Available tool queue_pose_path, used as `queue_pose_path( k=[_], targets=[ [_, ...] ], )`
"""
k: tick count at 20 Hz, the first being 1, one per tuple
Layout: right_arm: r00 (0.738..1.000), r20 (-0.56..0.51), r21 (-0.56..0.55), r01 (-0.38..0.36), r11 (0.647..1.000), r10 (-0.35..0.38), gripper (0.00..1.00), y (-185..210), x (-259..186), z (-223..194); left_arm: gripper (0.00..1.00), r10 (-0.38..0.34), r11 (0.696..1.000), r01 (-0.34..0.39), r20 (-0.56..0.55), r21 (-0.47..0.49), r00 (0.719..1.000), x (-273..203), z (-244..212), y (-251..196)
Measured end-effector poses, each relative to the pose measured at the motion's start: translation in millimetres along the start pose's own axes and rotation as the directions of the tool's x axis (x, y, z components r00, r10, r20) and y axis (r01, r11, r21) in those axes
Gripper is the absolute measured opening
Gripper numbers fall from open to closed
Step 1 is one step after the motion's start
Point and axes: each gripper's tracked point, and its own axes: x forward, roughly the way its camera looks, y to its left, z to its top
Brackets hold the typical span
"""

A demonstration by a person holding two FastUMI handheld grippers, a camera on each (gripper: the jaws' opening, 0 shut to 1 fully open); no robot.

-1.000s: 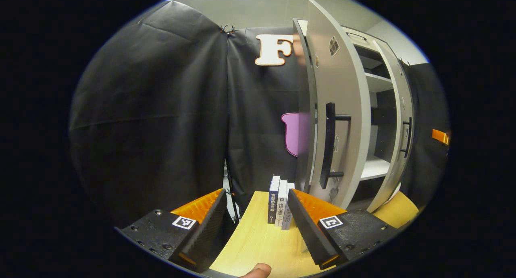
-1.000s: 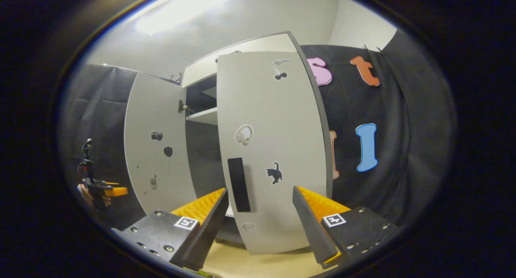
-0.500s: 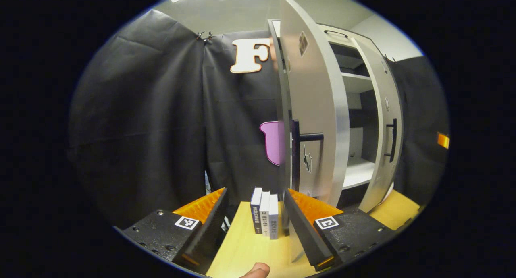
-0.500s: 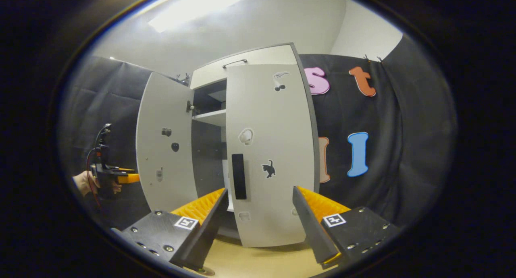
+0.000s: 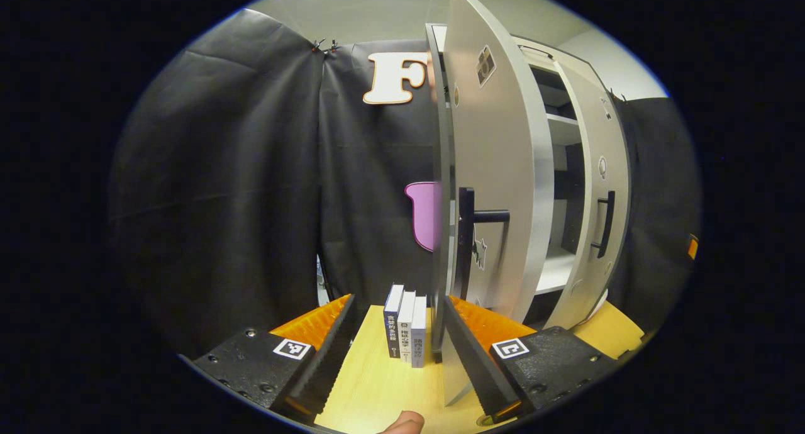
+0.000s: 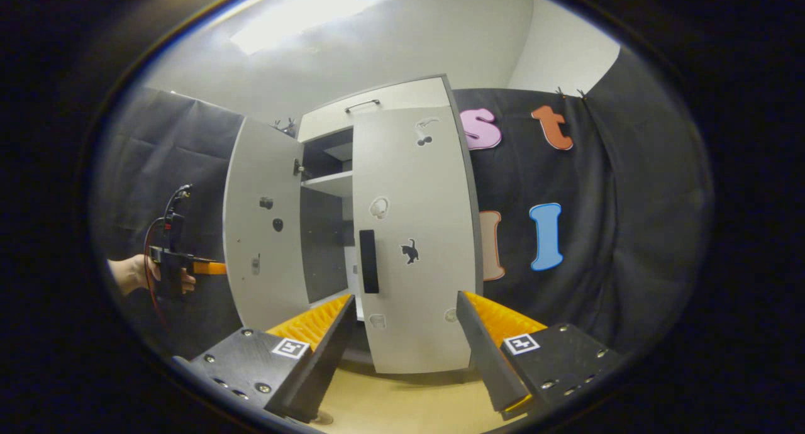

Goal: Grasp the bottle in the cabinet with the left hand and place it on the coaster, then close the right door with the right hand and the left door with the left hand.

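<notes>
The grey cabinet stands on the wooden table (image 5: 377, 383). Its left door (image 5: 497, 170) swings out wide, almost edge-on to me, with a black handle (image 5: 466, 245). My left gripper (image 5: 397, 299) is open and holds nothing; its fingers point at that door's lower edge. The right door (image 6: 415, 201) is swung nearly to the cabinet front, and a narrow gap still shows a white shelf (image 6: 327, 182). My right gripper (image 6: 405, 295) is open a short way in front of this door, below its black handle (image 6: 368, 261). The left gripper (image 6: 217, 268) also appears beside the left door (image 6: 264, 233).
Three upright books (image 5: 405, 333) stand on the table just left of the open door. A hand (image 6: 126, 275) holds the left gripper. White shelves (image 5: 556, 273) show inside the cabinet. Black cloth walls close in on both sides.
The right door has swung closer to the cabinet and my right gripper has drawn back from it. The left gripper has come nearer the left door, which now looks edge-on.
</notes>
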Motion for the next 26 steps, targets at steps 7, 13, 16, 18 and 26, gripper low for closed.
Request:
queue_pose_path(
  k=[7,13,16,18,26],
  targets=[
    [1.000,-0.024,-0.011,-0.001,1.000,0.000,0.92,2,7,0,0.89,-0.079,0.997,0.080,0.013,-0.005,0.997,-2,-1,-37],
    [0.999,-0.044,-0.016,0.005,1.000,-0.006,0.92,-1,10,-1,0.89,-0.077,0.996,0.077,0.017,-0.035,0.997,0,0,-39],
    [0.999,-0.048,-0.013,0.003,1.000,-0.004,0.92,-1,11,-2,0.90,-0.088,0.995,0.088,0.015,-0.034,0.996,1,1,-42],
    [0.999,-0.047,-0.013,0.003,1.000,-0.004,0.92,1,11,-1,0.90,-0.092,0.996,0.092,0.015,-0.016,0.996,2,1,-46],
    [0.998,-0.049,-0.015,0.024,1.000,-0.025,0.96,1,4,-3,0.90,-0.108,0.994,0.108,0.019,-0.023,0.994,2,1,-61]
  ],
)
